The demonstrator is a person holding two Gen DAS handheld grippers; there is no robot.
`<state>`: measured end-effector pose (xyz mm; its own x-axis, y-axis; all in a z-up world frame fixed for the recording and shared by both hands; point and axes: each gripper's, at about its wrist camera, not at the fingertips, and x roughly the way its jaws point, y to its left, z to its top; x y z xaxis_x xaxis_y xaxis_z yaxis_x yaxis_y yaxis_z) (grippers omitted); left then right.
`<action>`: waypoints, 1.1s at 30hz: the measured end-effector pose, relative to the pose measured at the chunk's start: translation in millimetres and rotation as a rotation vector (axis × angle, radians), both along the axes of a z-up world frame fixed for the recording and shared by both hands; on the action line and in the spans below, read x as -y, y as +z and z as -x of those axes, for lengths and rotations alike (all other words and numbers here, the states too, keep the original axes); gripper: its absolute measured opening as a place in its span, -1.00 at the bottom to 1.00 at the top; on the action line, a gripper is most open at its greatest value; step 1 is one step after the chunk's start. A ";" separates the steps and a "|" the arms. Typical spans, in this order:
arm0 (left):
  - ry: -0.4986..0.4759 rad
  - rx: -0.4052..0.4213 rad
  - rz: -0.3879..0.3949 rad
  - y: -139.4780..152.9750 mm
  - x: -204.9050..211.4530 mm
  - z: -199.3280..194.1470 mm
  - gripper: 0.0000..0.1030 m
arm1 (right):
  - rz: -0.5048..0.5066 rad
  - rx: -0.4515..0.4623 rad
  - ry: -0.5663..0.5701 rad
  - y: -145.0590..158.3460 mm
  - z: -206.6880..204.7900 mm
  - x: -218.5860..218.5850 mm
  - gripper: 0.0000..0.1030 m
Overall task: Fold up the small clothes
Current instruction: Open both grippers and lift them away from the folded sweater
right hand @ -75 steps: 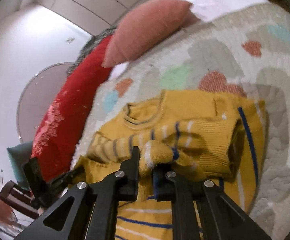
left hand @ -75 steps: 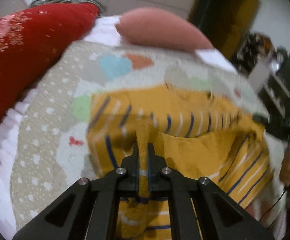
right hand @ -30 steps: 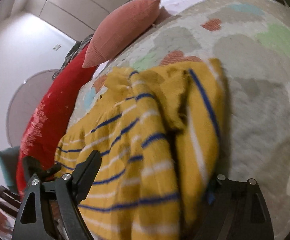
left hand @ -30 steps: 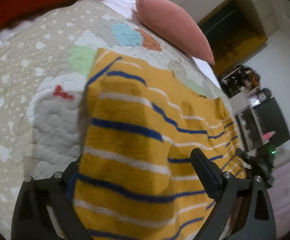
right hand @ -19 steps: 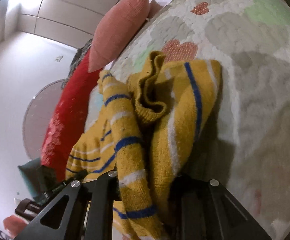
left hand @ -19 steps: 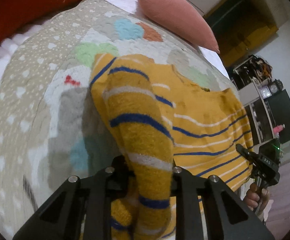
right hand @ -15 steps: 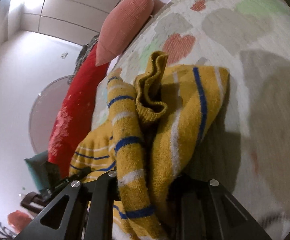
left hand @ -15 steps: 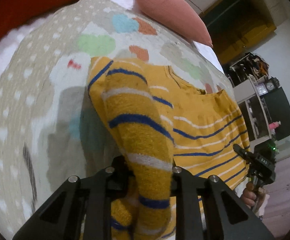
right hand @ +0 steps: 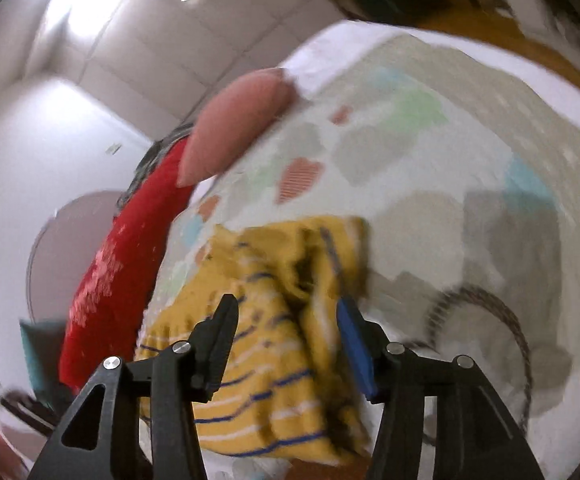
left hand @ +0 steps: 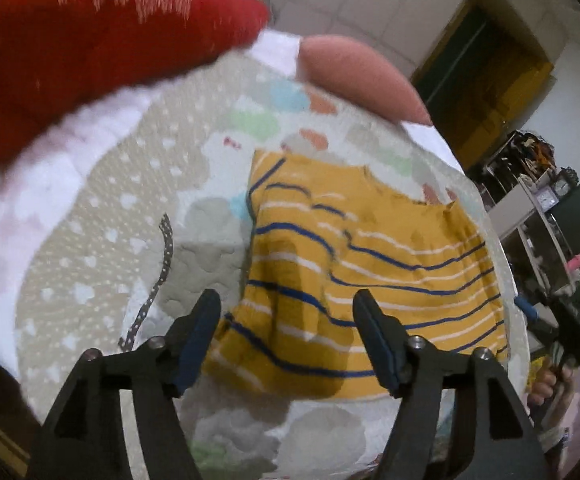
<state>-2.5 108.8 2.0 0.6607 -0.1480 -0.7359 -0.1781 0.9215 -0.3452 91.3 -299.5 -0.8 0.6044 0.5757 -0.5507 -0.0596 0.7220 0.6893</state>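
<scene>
Covering most of both views, the quilted bedspread (left hand: 101, 216), printed with pastel hearts, carries everything else; a long red bolster (left hand: 89, 40) lies along its far left edge and a pink cushion (left hand: 362, 76) sits at its head. Yellow striped sweater (left hand: 370, 264) now lies folded on the bedspread, near the middle and well short of the cushion, as a rough rectangle with the lower half doubled over the upper. Half a second back each claw pinched a bunched corner of it and lifted; that cloth has since been laid down and let go, so this fold reads as done, though the right side looks lumpy in the right wrist view (right hand: 290, 320) and may want smoothing. A dark dotted strap (left hand: 161, 280) trails on the bedspread just left of the sweater, apart from it. Left gripper (left hand: 285, 332) hangs above the sweater's near left corner, jaws parted and widening, nothing between the pads, no contact visible. Right gripper (right hand: 285, 336) hangs over the sweater's near right end, jaws likewise parted and widening, empty; blur makes it hard to say whether a tip brushes the knit. A hand (left hand: 546, 384) on the right tool shows at the bedspread's right edge
</scene>
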 end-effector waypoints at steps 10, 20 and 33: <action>-0.014 -0.011 -0.016 -7.3 25.6 14.9 0.36 | -0.048 -0.099 0.076 -46.4 -23.4 -44.8 -0.86; -0.067 -0.004 -0.021 -6.4 42.6 16.0 0.36 | -0.072 -0.124 -0.088 -51.4 19.6 -0.4 -0.56; -0.081 -0.009 -0.030 -5.8 52.5 22.6 0.36 | 0.066 -0.032 0.383 -22.1 -8.2 -130.0 -0.51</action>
